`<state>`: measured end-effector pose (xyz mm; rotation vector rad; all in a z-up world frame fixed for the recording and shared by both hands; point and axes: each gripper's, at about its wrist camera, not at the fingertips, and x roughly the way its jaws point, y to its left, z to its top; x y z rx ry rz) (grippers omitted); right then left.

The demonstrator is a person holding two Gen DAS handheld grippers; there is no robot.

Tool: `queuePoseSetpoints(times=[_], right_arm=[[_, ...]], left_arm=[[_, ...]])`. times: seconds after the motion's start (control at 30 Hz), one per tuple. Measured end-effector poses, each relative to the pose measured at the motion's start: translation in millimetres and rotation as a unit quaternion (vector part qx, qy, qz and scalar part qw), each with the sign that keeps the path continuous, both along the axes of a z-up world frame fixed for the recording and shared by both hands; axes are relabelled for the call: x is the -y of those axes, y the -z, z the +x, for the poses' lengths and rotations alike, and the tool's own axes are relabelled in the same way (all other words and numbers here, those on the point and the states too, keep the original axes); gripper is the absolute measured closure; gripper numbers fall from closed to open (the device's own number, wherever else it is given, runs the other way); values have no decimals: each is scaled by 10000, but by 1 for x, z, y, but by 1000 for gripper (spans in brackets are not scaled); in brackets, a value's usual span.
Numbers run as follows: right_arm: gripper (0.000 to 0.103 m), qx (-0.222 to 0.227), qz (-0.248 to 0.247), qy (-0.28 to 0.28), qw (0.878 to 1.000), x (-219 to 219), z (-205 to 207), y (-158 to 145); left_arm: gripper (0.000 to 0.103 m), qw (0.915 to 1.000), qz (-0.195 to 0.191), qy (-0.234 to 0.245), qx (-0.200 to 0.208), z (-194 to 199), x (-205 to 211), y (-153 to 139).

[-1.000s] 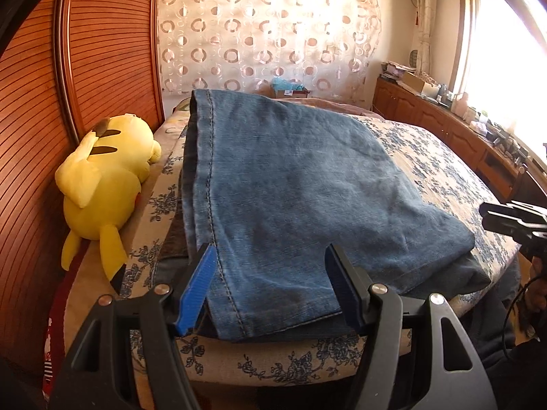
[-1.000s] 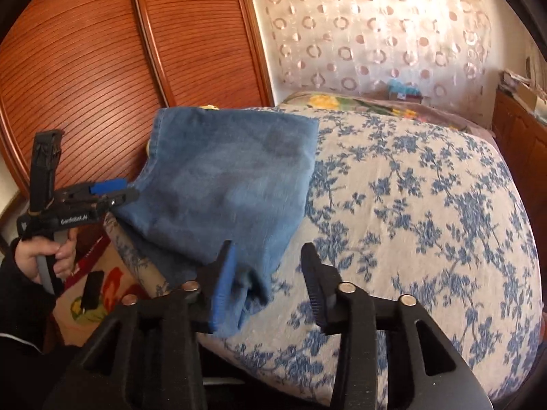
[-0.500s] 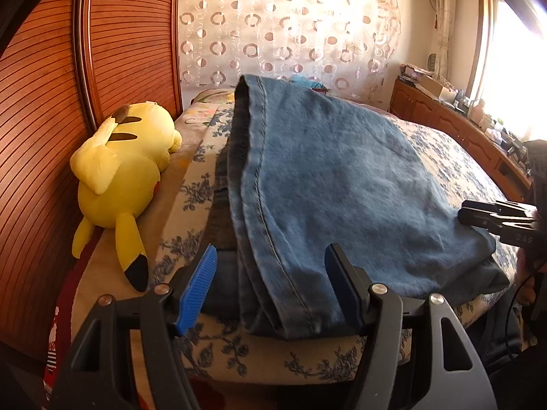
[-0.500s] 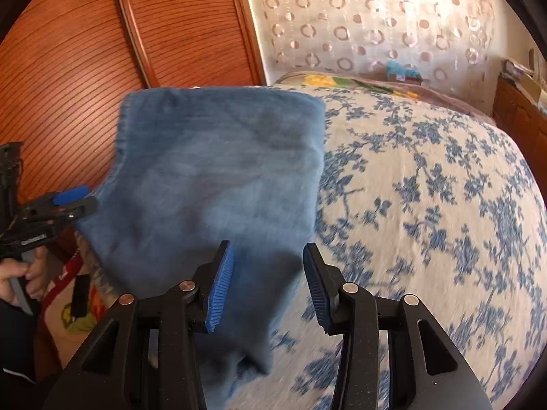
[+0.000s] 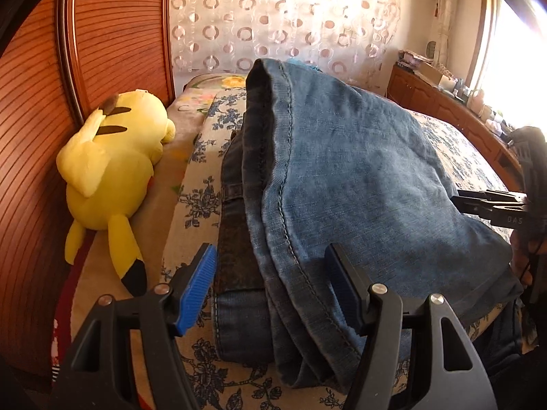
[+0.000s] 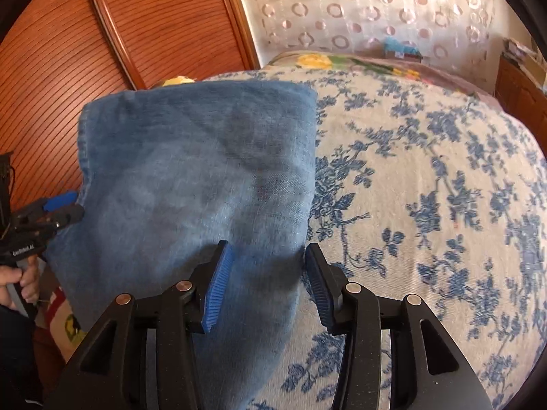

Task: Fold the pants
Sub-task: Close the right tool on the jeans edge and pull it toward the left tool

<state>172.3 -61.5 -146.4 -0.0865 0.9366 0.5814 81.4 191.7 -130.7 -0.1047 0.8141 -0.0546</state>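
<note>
Lying folded on the floral-patterned bed [image 6: 427,177]: blue denim pants [image 5: 342,177].
Left tongs [image 5: 270,294] and right tongs [image 6: 265,287] both gape around the denim's near edge, gripping nothing.

White letters "DAS" show on the right gripper [image 5: 492,206] body, cut off at frame edge. Small white print on the left gripper [image 6: 44,220] body, too blurred to read.

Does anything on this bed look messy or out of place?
The folded jeans are slightly askew: darker inner layers stick out along their left edge, and the near corner hangs over the bed edge. Nothing looks spilled or damaged.
</note>
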Motion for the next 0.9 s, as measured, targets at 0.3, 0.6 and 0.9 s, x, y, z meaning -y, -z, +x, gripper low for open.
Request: queuePoseSetpoints(times=[0.3, 0.6, 0.9], right_arm=[[101, 97, 26, -303, 9995, -2, -7, -4], [103, 620, 275, -178, 9975, 37, -26, -45], [103, 686, 149, 410, 9967, 105, -23, -58]], left_arm=[[38, 10000, -42, -30, -28, 0, -2, 3], [38, 9996, 53, 207, 168, -2, 20, -16], [38, 9981, 130, 550, 261, 6, 51, -30]])
